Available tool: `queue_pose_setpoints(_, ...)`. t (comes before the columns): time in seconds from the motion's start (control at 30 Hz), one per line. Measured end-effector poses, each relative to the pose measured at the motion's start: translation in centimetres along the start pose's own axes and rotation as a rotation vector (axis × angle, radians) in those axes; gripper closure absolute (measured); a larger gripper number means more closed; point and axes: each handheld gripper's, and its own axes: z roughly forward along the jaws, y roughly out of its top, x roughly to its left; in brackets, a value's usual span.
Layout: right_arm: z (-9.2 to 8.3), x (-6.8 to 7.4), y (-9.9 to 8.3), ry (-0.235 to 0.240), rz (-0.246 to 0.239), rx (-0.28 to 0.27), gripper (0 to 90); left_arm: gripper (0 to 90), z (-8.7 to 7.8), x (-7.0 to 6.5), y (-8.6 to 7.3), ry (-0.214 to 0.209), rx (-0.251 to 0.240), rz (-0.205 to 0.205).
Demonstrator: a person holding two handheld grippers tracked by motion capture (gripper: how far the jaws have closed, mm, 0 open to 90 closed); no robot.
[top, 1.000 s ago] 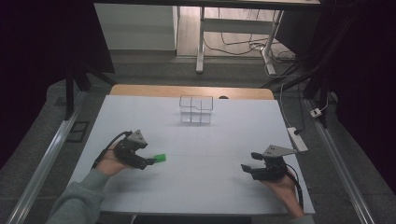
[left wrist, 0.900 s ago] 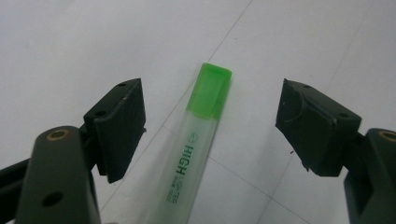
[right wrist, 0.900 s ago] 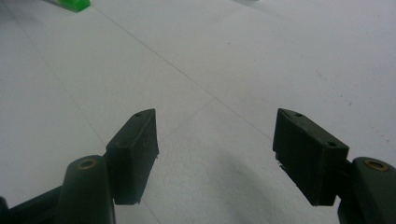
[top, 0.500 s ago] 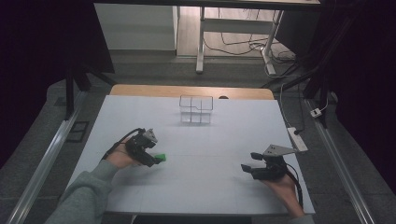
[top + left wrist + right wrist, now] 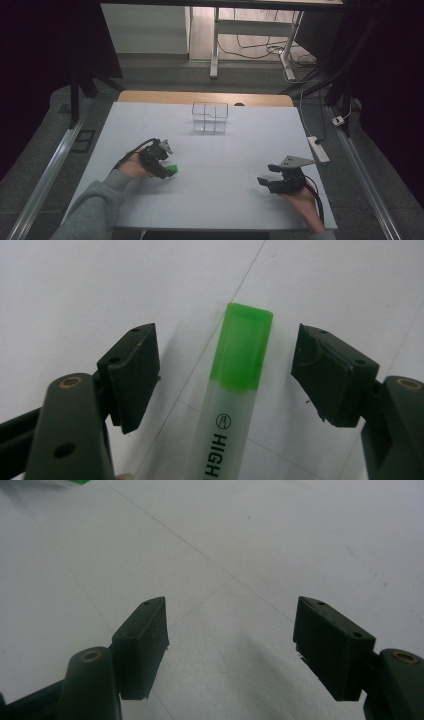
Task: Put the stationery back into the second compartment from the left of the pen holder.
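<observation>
A highlighter pen with a green cap (image 5: 241, 352) lies flat on the white table; its pale barrel bears black lettering. In the high view its green cap (image 5: 172, 170) pokes out past my left gripper (image 5: 167, 173). The left gripper (image 5: 227, 372) stands open, one jaw on either side of the pen, neither touching it. My right gripper (image 5: 261, 181) rests low over the table at the front right, open, with nothing between its jaws (image 5: 230, 645). A green bit of the pen (image 5: 80, 482) shows at the top left of the right gripper view.
A clear box with compartments (image 5: 210, 117) stands at the back middle of the table (image 5: 240, 150). A white power strip (image 5: 318, 149) lies along the table's right edge. A wooden strip (image 5: 200, 97) runs along the far edge.
My left gripper has moved right and forward over the green-capped pen, so its open jaws now straddle it. The right gripper has stayed where it was.
</observation>
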Motion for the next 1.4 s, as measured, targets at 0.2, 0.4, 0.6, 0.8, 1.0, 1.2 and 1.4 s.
queue_pose_setpoints(0.2,0.04,-0.05,-0.04,-0.003,-0.002,0.004,29.5,31.3,0.39,-0.02,0.02,-0.016,0.018,0.028)
queue_pose_setpoints(0.4,0.17,-0.04,-0.1,0.004,-0.002,0.01,29.4,41.2,0.7,-0.24,0.15,-0.037,0.029,0.066)
queue_pose_setpoints(0.6,0.17,0.05,-0.04,0.0,-0.005,0.015,29.4,52.5,0.64,-0.18,0.08,-0.046,0.021,0.074)
queue_pose_setpoints(0.8,0.32,0.08,-0.11,-0.001,-0.01,0.028,29.3,66.3,0.58,-0.01,0.02,-0.043,0.015,0.082)
queue_pose_setpoints(1.0,0.39,0.14,-0.13,-0.001,-0.012,0.035,29.3,66.9,0.56,-0.46,0.08,-0.015,0.016,0.097)
queue_pose_setpoints(1.2,0.35,0.23,-0.06,0.002,-0.016,0.03,28.9,66.9,0.45,-0.77,0.18,0.011,0.02,0.097)
queue_pose_setpoints(1.4,0.25,0.02,-0.15,-0.003,-0.005,0.026,28.9,67.0,-0.16,-0.32,-0.12,0.042,-0.014,0.071)
